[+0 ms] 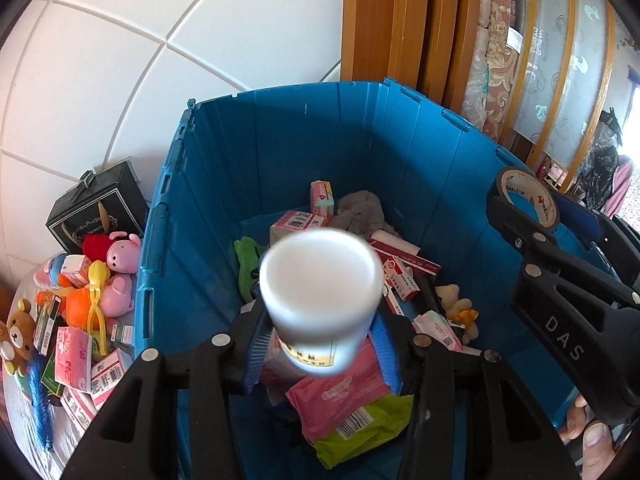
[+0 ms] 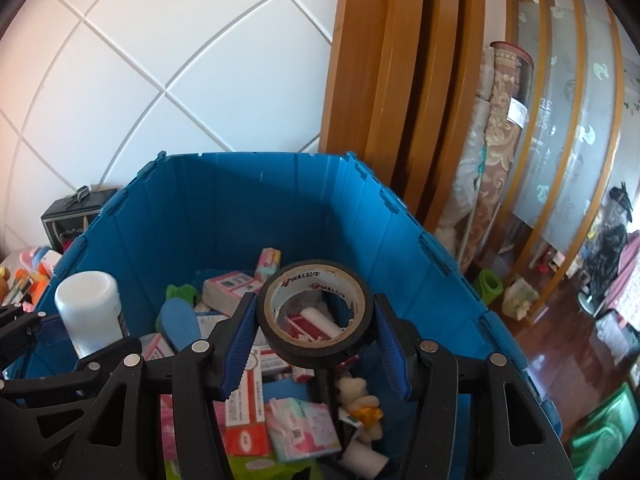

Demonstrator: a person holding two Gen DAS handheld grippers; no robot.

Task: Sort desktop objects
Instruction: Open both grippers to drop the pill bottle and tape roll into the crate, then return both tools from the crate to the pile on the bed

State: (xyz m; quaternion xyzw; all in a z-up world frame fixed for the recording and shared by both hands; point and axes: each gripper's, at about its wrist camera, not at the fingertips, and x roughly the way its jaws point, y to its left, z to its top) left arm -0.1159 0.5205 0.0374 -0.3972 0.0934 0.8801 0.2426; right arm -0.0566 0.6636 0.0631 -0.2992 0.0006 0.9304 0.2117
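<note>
Left wrist view: the left gripper (image 1: 320,344) is clenching a white bottle (image 1: 320,300), cap toward the lens, blurred, hanging over the blue crate (image 1: 280,152).
Right wrist view: the right gripper (image 2: 316,344) is grasping a black tape roll (image 2: 315,312) between its blue pads (image 2: 240,344), also above the crate.
Crate contents: pink and red boxes (image 1: 396,272), a pink packet (image 1: 340,400), a grey plush (image 1: 360,210) and a small cream bear (image 2: 360,404) are lying jumbled inside.
Beside the crate: a pink pig toy (image 1: 122,256), a brown bear (image 1: 18,332) and more boxes are sitting on the table, left of the crate wall.
Behind: a black case (image 1: 96,208) is standing against the white tiled wall.
</note>
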